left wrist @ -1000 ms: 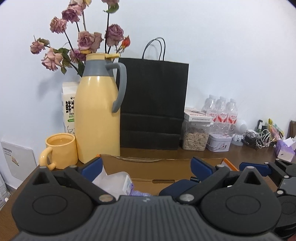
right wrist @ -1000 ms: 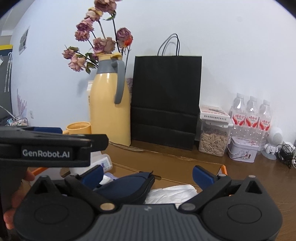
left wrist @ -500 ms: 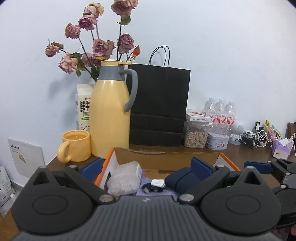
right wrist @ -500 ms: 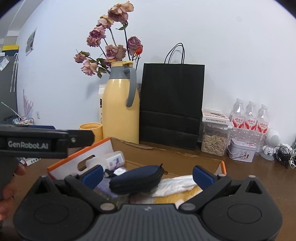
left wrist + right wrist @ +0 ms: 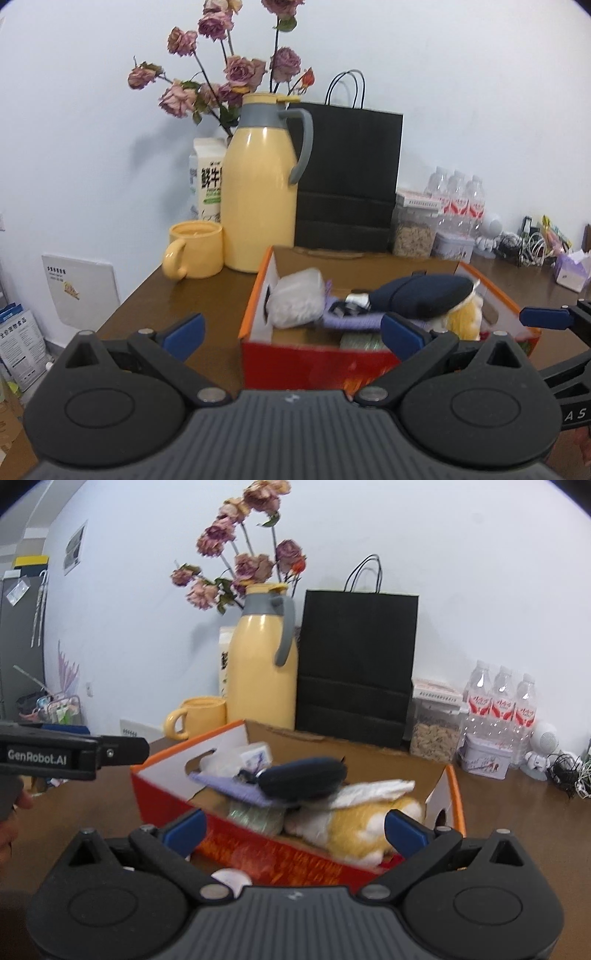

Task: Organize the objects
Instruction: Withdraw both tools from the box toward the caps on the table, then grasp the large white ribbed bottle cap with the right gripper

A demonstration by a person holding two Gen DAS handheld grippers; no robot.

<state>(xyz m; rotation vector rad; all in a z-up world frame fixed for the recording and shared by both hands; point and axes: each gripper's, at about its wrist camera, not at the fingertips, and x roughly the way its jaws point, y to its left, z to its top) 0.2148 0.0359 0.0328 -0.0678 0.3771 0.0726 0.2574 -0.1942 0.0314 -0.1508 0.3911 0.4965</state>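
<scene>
Both tongs (image 5: 291,328) (image 5: 293,827) drawn back, box (image 5: 258,845) fully visible, empty-jawed

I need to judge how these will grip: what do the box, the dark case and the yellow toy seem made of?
Box: cardboard, by its raw brown inner walls; printed red outside, perhaps glossy.
Dark case: seemingly matte navy fabric over a firm shell; blurred.
Yellow toy: plush, by its fuzzy yellow and white surface.

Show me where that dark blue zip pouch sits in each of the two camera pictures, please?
Left wrist view: the dark blue pouch lies right of centre, on top of the pile in the orange box.
Right wrist view: the pouch lies near the centre, on the same pile in the box.
Shared landmark: the yellow jug standing behind the box.
</scene>
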